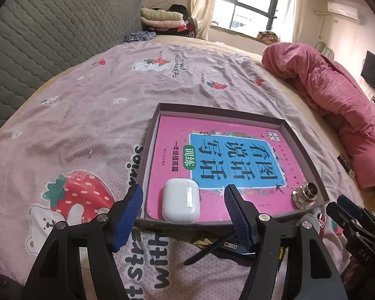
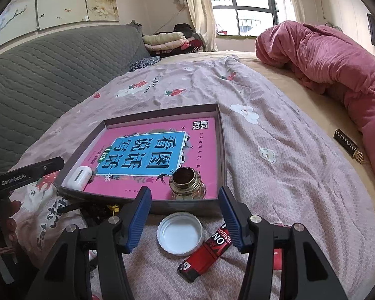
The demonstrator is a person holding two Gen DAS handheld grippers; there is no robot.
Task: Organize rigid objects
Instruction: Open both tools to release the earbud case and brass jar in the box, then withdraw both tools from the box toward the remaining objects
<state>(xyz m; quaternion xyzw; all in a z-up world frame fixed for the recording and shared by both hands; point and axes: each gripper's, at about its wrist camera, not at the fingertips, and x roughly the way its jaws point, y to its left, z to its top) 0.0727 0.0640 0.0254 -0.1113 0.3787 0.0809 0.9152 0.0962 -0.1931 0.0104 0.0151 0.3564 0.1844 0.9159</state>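
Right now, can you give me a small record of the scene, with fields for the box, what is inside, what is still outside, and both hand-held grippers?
box: shallow open box on the bedsheet
inside: pink book lying flat; white earbud case and small glass jar on top of it
outside: white cap and red lighter, both on the sheet in front of the box
left hand-held gripper: open, empty, over the earbud case
right hand-held gripper: open, empty, over the cap
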